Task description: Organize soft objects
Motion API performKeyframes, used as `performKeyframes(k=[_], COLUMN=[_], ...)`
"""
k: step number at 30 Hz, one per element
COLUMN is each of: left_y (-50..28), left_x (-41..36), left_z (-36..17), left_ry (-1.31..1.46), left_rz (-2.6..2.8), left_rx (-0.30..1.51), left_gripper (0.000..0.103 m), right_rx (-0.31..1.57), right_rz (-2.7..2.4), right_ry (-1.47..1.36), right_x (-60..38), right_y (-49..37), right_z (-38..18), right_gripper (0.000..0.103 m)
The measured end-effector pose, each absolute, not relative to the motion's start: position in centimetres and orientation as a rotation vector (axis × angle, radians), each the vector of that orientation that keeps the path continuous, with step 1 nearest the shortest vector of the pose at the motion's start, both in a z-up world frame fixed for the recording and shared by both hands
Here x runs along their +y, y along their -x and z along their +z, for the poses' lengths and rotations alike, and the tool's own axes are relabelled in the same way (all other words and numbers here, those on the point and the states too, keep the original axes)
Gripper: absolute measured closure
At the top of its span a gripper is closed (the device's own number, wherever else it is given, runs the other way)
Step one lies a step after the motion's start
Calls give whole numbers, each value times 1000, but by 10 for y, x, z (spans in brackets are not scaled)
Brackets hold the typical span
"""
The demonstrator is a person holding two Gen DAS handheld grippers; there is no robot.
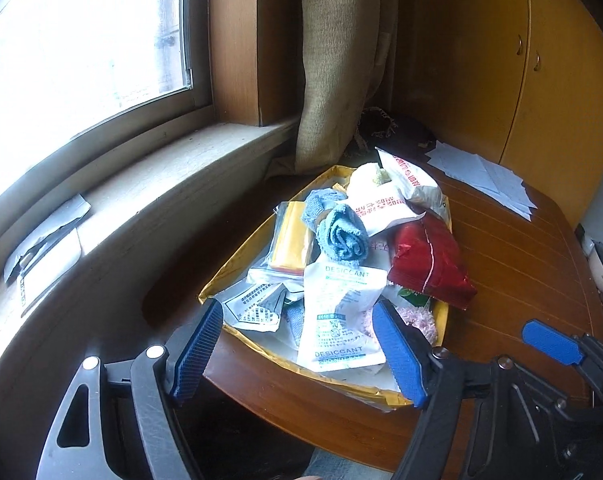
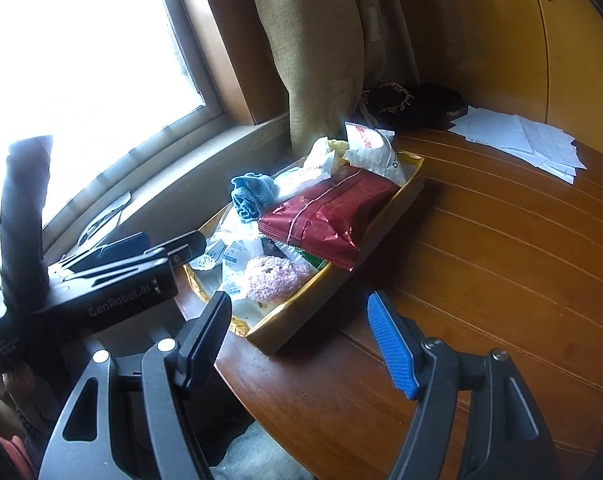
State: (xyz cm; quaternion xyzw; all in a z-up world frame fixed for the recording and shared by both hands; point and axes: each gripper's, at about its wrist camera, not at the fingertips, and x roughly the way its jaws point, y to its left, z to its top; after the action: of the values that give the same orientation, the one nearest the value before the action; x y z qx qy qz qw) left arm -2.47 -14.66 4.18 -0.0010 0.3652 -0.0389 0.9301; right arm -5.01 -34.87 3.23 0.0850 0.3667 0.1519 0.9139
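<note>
A yellow tray on the wooden table holds a heap of soft things. In it lie a rolled blue cloth, a red foil bag, white desiccant packets, a pink fuzzy item, a yellow packet and white pouches with red print. My left gripper hovers open over the tray's near end with nothing between its fingers. My right gripper stands open and bare, above the tray's near corner and the table.
Loose white papers lie at the table's far side by a yellow cabinet. A burlap curtain and a dark fringed cloth stand behind the tray. A window sill runs along the left.
</note>
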Motion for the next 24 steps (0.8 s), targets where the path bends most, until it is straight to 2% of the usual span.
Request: performKeyframes(k=[24], left_y=[12], left_x=[-136], left_z=[27], left_ry=[-16], left_rz=[-64], left_rx=[765], left_gripper=[22], right_rx=[739], right_rz=[278], right_ry=[-221], right_x=[-332], right_y=[10], right_z=[45], right_gripper=[33])
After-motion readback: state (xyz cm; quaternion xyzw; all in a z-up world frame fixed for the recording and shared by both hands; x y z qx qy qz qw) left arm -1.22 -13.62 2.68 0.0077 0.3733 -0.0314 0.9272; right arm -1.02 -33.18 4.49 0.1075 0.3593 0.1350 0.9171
